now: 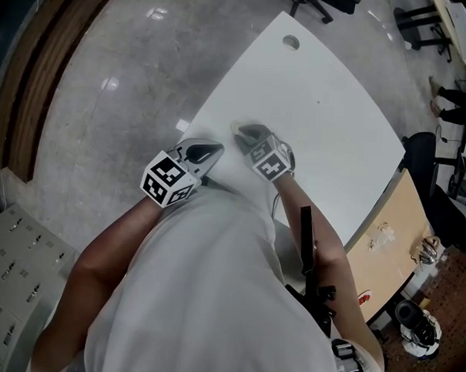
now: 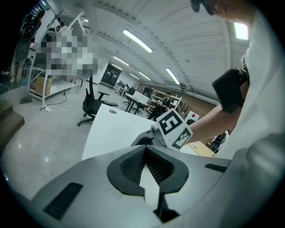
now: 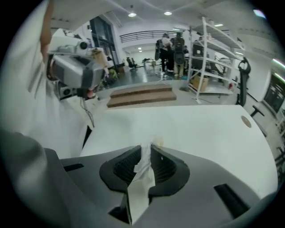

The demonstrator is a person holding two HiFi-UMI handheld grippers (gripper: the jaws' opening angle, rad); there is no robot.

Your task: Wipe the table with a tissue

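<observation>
The wiping step looked to be in hand, or just about to start. The right gripper [image 3: 146, 151] had its jaws clamped on a white tissue [image 3: 141, 178], a crumpled strip pinched upright between the pads with its upper end poking out past the tips toward the desk [image 3: 200, 124]. In the head view that gripper [image 1: 249, 134] sat low over the desk [image 1: 320, 139] near the corner closest to the person, but whether the tissue actually touched the surface could not be told from any view. A small yellowish mark [image 3: 159, 142], possibly a stain, showed on the desk just beyond the jaw tips. The left gripper [image 2: 145, 153] had its jaws together at the tips with nothing between them. It hung beside the right one at the same near corner [image 1: 202, 152], taking no part. The next move would likely call for pressing the tissue flat on the desk and sweeping it across the mark. The stroke should then run outward over the wide bare surface toward the far edge. The clamp would need to stay firm so the thin paper did not slip out or tear.
</observation>
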